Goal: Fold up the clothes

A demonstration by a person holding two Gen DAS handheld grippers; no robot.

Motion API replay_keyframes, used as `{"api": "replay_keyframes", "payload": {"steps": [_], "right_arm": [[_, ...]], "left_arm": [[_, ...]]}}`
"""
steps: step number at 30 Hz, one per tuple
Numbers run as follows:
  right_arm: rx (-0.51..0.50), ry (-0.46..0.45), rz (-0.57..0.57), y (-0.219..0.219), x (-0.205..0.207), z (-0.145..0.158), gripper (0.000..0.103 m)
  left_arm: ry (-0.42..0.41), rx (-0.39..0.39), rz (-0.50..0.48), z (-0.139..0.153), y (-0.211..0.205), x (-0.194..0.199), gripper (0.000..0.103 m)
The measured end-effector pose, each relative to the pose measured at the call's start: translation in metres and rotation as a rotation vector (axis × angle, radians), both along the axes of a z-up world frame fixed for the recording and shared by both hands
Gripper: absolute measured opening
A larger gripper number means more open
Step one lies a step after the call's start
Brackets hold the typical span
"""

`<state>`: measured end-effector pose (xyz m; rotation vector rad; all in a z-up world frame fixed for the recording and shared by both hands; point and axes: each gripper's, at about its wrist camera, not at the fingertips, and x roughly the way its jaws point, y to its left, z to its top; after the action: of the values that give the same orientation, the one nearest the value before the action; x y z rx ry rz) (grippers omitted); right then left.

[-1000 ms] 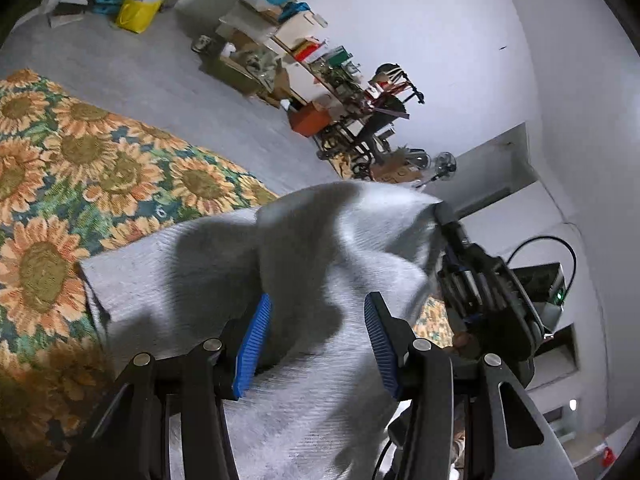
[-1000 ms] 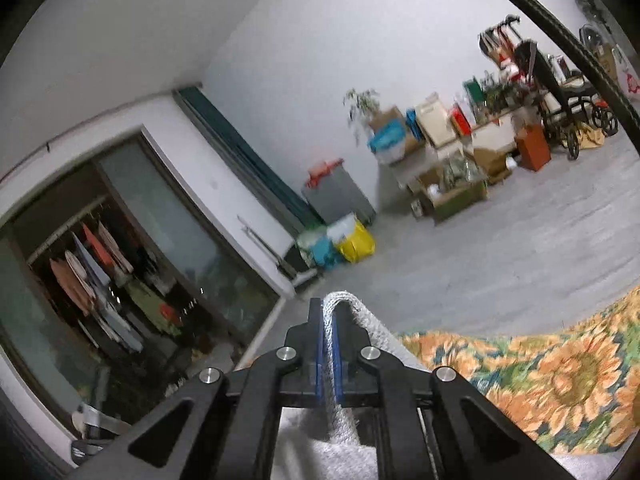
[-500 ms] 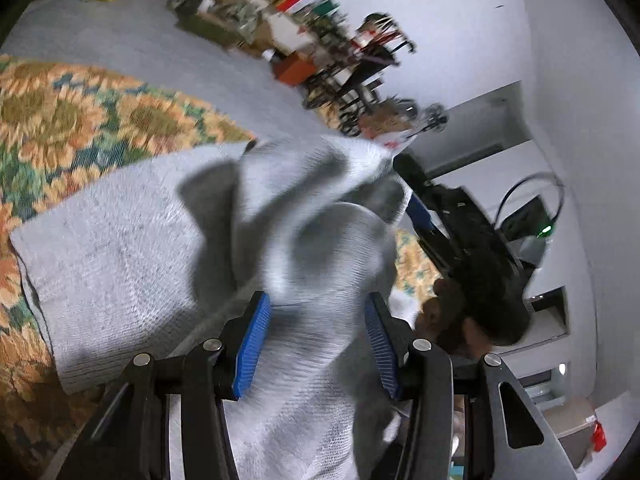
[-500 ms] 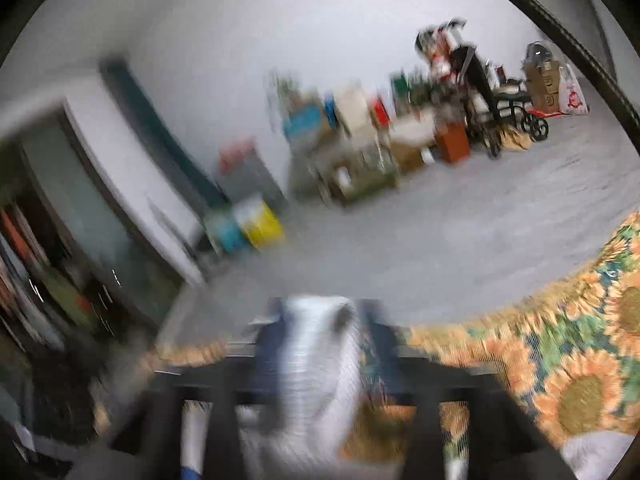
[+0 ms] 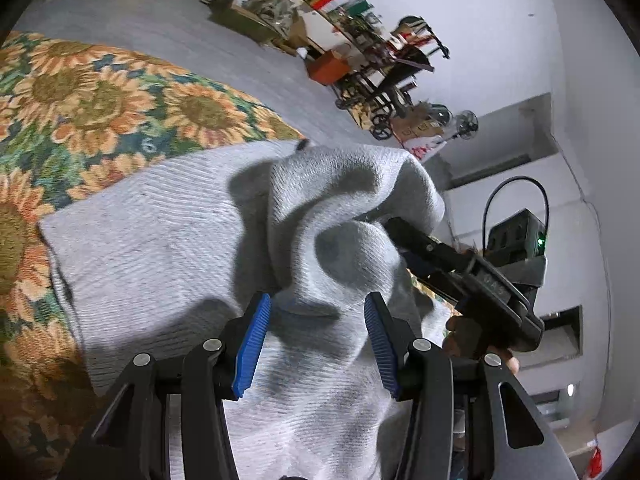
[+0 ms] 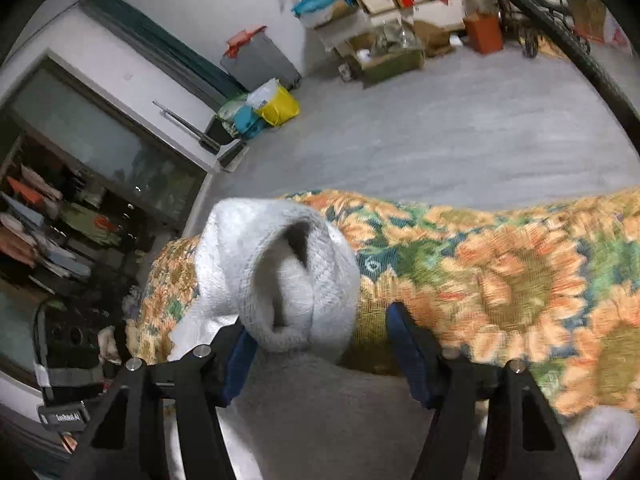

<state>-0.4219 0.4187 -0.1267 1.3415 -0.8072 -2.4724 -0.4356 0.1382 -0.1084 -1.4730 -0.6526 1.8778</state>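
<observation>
Grey knit garment (image 5: 160, 248) lies on a sunflower-print cover (image 5: 100, 100), part spread flat to the left and part bunched into a raised fold at the middle. In the left wrist view the left gripper (image 5: 316, 340) stands over this cloth with its blue pads (image 5: 252, 344) apart, the knit lying between them with gaps at both pads, so nothing is pinched. That view also shows the right gripper (image 5: 404, 236) from outside, its black body slanting in from the right with its tip tucked under the far edge of the fold, a hand (image 5: 476, 344) wrapped round its handle; its pads are hidden there by the cloth. The right wrist view gives what is missing: the right gripper (image 6: 320, 344) has its fingers spread wide, and a rolled loop of the garment (image 6: 280, 272) sits between them, leaning against the left finger and clear of the right one. This view is blurred on the cover (image 6: 520, 288). Beyond the cover is a pale grey floor (image 6: 420, 128), with a yellow bag (image 6: 278, 108), a grey bin (image 6: 260, 60) with an orange lid, boxes and cluttered shelves (image 6: 380, 4) along a white wall, and a glass-fronted wardrobe (image 6: 60, 184) with hanging clothes at far left.
</observation>
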Motion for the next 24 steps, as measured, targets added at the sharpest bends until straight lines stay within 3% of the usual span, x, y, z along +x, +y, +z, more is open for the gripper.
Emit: {"api": "replay_keyframes", "payload": {"steps": [5,7,12,18,21,24], "right_arm": [[-0.056,0.072,-0.051,-0.013,-0.009,-0.008,0.021],[-0.031,0.076,-0.060,-0.021,-0.014,-0.003,0.020],[-0.013,0.130,-0.068,-0.035,-0.029,0.042,0.015],[0.181,0.298,0.013,-0.089,-0.038,0.100,0.014],[0.300,0.413,0.045,-0.111,-0.033,0.115,0.014],[0.412,0.449,0.064,-0.125,-0.032,0.116,0.014]], "left_arm": [[0.025,0.031,0.121,-0.002,-0.032,0.000,0.050],[0.037,0.022,0.163,-0.004,-0.043,-0.002,0.050],[0.063,0.163,0.175,-0.002,-0.056,0.000,0.050],[0.132,0.238,0.183,0.009,-0.063,0.008,0.050],[0.185,0.282,0.198,0.018,-0.060,0.013,0.050],[0.193,0.336,0.242,0.018,-0.067,0.019,0.050]]}}
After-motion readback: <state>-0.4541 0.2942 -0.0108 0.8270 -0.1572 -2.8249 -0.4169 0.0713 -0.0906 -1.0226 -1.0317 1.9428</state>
